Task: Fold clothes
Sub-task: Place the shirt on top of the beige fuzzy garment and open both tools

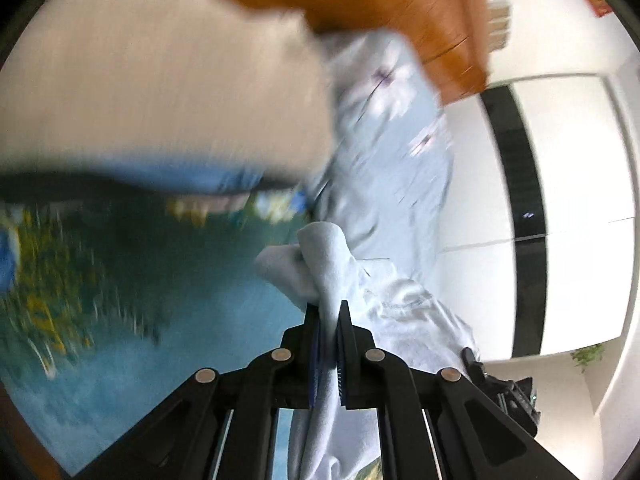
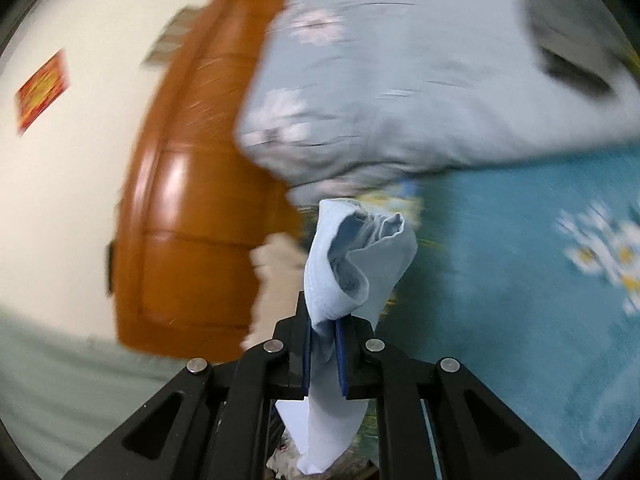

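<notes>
A pale blue garment point(image 1: 332, 264) bunches out past my left gripper point(image 1: 329, 312), which is shut on a fold of it; the cloth trails down and to the right below the fingers. In the right wrist view, another part of the light blue garment point(image 2: 352, 256) curls above my right gripper point(image 2: 322, 320), shut on it, with the rest hanging down between the arms. Both views are blurred by motion. The bed's teal flowered sheet point(image 2: 520, 280) lies below.
A pale blue flowered quilt point(image 2: 400, 88) is heaped at the bed's head by the orange wooden headboard point(image 2: 192, 220). A cream pillow point(image 1: 160, 88) fills the upper left of the left wrist view. White wardrobe doors point(image 1: 568, 208) with a black strip stand to the right.
</notes>
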`<state>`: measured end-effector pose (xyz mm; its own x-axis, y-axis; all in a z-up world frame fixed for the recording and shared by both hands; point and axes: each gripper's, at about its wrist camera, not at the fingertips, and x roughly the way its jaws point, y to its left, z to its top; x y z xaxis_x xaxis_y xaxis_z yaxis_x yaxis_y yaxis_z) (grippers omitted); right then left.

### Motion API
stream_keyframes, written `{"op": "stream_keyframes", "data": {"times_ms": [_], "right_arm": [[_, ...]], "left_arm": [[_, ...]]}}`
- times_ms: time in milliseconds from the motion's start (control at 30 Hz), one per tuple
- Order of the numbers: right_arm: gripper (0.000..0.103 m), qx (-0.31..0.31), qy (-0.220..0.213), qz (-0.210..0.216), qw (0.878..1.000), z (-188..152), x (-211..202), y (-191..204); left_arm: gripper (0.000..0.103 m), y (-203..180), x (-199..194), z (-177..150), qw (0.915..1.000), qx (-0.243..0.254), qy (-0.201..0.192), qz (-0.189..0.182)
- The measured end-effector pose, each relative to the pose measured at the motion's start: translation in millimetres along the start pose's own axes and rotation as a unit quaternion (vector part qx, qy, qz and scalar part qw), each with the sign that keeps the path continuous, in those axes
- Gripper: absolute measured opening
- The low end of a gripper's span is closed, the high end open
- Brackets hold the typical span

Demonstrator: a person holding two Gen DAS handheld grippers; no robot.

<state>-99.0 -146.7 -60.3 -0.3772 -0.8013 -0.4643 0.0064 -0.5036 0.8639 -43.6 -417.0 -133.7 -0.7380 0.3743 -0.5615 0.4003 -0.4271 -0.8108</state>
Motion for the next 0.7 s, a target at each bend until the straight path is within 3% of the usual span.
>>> {"op": "stream_keyframes", "data": {"times_ms": [133, 233, 400, 467, 600, 700], "right_arm": [[0.010, -0.075, 0.022, 0.060, 0.995, 19.8, 41.2, 95.1], [0.010, -0.101, 0.042, 0.097, 0.989, 25.2, 86.2, 145.8], [0.010, -0.112, 0.091, 0.120, 0.982, 25.1, 182.2, 175.4], [0.010, -0.112, 0.115, 0.109, 0.981, 18.7, 218.5, 171.3], [0.010, -0.106, 0.189, 0.017, 0.976, -11.8, 287.0, 117.4], [0.010, -0.082, 0.203, -0.029, 0.975, -28.2, 302.6, 74.6]], "left_arm": [[0.008, -28.9, -46.8, 60.3, 0.9972, 0.040, -0.061, -0.014], [0.008, -37.5, -80.9, 112.7, 0.9918, 0.067, -0.109, 0.000], [0.008, -14.7, -109.7, 175.1, 0.9853, 0.083, -0.142, 0.047], [0.008, 11.5, -106.3, 186.9, 0.9850, 0.072, -0.140, 0.071], [0.008, 79.3, -85.7, 196.9, 0.9859, 0.018, -0.116, 0.119], [0.007, 124.7, -75.9, 186.5, 0.9851, -0.034, -0.108, 0.129]]}}
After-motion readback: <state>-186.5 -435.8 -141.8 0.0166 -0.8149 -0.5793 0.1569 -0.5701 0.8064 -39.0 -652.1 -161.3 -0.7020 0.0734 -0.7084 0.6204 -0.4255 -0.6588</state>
